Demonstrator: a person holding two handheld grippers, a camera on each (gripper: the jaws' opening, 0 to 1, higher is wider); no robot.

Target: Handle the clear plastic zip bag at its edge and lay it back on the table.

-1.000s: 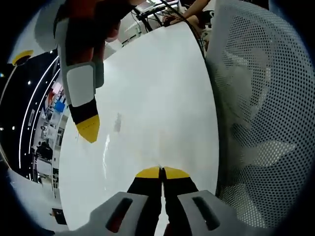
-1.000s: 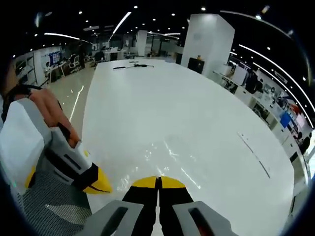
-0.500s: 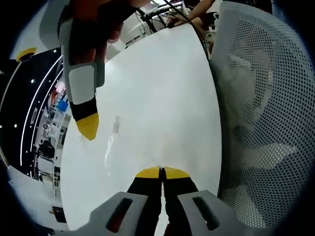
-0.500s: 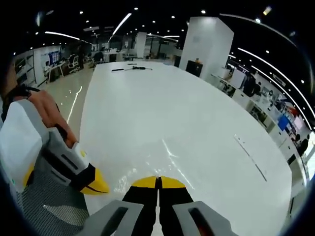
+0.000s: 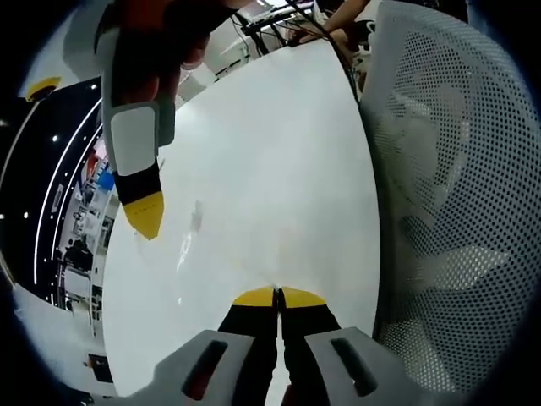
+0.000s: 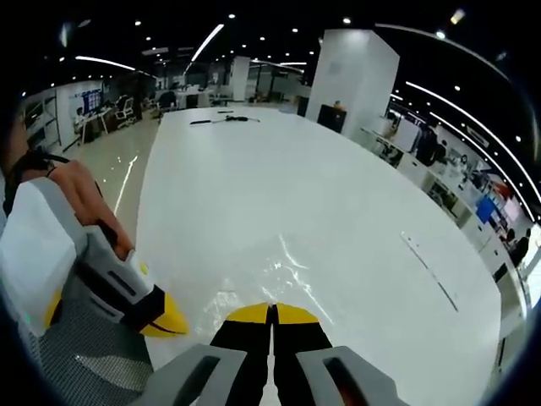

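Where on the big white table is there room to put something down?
Lots of room. The white table is bare from the clear plastic zip bag, near the right gripper, out to the cables at the far end. It's crowded near the mesh chair, where the left gripper sits by the bag.

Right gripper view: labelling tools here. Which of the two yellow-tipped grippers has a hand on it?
The left gripper, at the view's left, gripped by a hand; the right gripper rises from bottom centre, jaws shut.
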